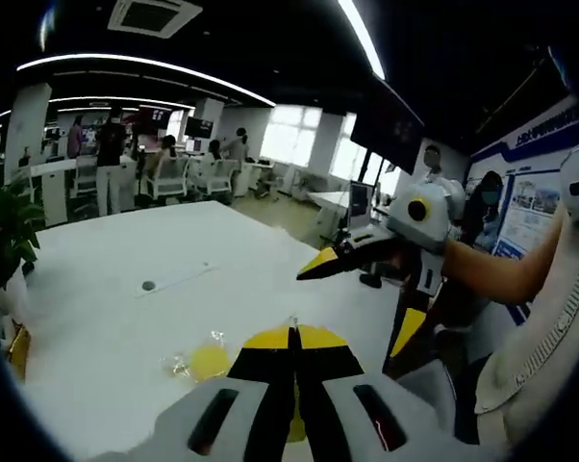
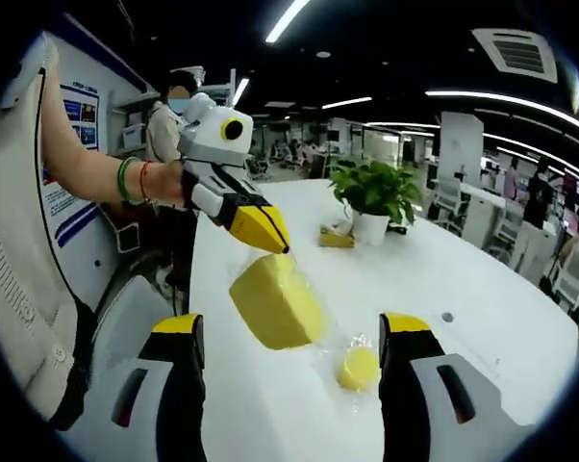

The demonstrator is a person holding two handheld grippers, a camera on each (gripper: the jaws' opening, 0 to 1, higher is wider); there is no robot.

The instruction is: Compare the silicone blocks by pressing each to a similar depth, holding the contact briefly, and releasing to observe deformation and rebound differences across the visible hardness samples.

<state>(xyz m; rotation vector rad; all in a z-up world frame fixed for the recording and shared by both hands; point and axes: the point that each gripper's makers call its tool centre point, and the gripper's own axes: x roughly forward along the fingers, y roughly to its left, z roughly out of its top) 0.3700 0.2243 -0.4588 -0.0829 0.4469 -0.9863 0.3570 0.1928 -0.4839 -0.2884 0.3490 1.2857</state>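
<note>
A large pale yellow silicone block (image 2: 275,303) hangs tilted under the tip of my left gripper (image 2: 273,239), which comes in from the left and is shut on the block's top edge or its clear wrap. In the left gripper view the jaws of that left gripper (image 1: 292,335) are pressed together, with a scrap of clear wrap poking up between them. My right gripper (image 2: 291,327) stands open, its jaws wide on either side of the block without touching it. The right gripper (image 1: 314,269) also reaches in from the right. A small round yellow block (image 2: 359,367) (image 1: 209,361) lies in clear wrap on the table.
The long white table (image 1: 107,318) (image 2: 482,366) has a small round hole (image 1: 148,286) (image 2: 447,317). A potted plant (image 2: 374,192) (image 1: 3,231) stands at the far end beside a small yellow item (image 2: 336,238). A person's arm holds each gripper. Office desks and people stand behind.
</note>
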